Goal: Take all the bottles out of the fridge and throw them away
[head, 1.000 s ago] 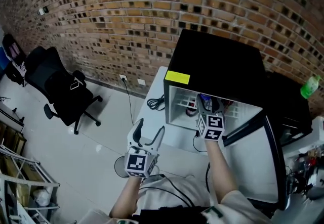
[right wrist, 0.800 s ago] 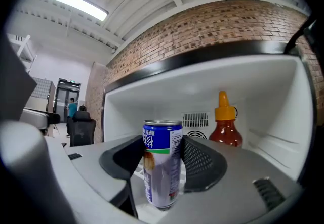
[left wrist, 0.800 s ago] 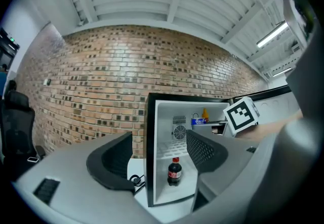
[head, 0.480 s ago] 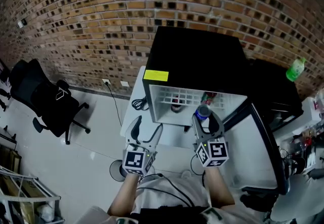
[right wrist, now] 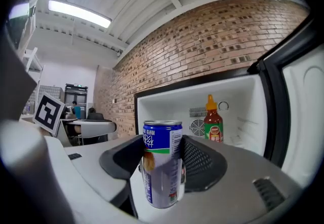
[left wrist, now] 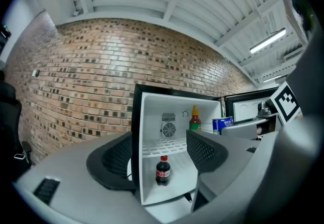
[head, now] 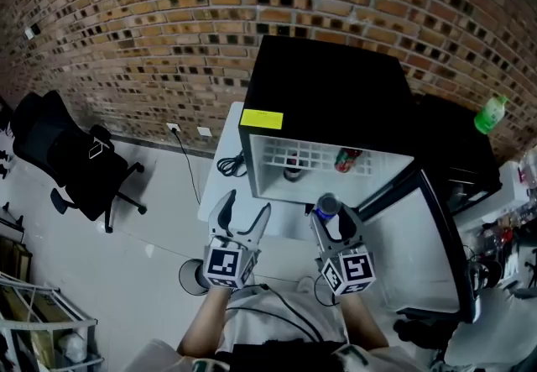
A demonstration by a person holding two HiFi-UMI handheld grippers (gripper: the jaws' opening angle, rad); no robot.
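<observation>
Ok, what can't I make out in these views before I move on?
- Lower part of the fridge, right gripper view: hidden behind the can and the jaws on it.
- Cola bottle, head view: mostly masked by the wire shelf.
- Round thing on the floor, head view: partly behind the left gripper; bin or not, unclear.

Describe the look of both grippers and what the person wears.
The left gripper and right gripper match. Each has curved pale grey jaws with black meshed pads and a white cube bearing black square markers. The person wears a pale shirt.
</observation>
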